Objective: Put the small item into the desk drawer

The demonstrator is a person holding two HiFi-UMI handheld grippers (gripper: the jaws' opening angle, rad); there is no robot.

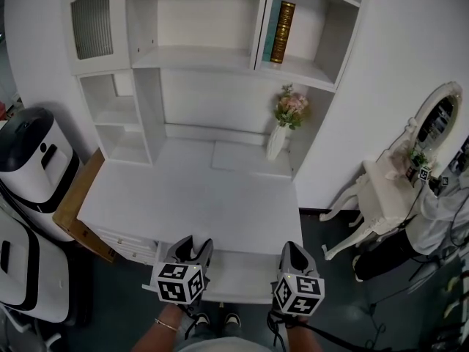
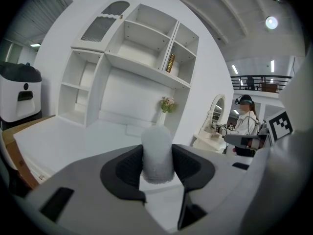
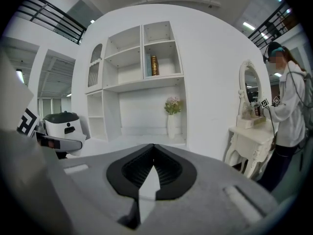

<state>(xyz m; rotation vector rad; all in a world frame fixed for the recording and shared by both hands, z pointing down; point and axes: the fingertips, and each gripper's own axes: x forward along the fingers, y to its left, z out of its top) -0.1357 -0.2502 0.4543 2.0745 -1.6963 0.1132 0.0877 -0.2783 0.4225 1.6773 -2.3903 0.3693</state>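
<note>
A small white fuzzy cylinder stands upright between the dark pads of my left gripper, which is shut on it. In the head view the left gripper hovers at the front edge of the white desk, and the item is hidden by its body. Between the two grippers a white drawer seems to stick out from under the desktop. My right gripper hangs over the drawer's right side. Its jaws meet at the tips and hold nothing.
On the desk's back right stands a white vase with flowers, and a gold-spined book sits on the shelf above. A white-and-black appliance and a wooden board flank the desk's left. A vanity table and a person are at the right.
</note>
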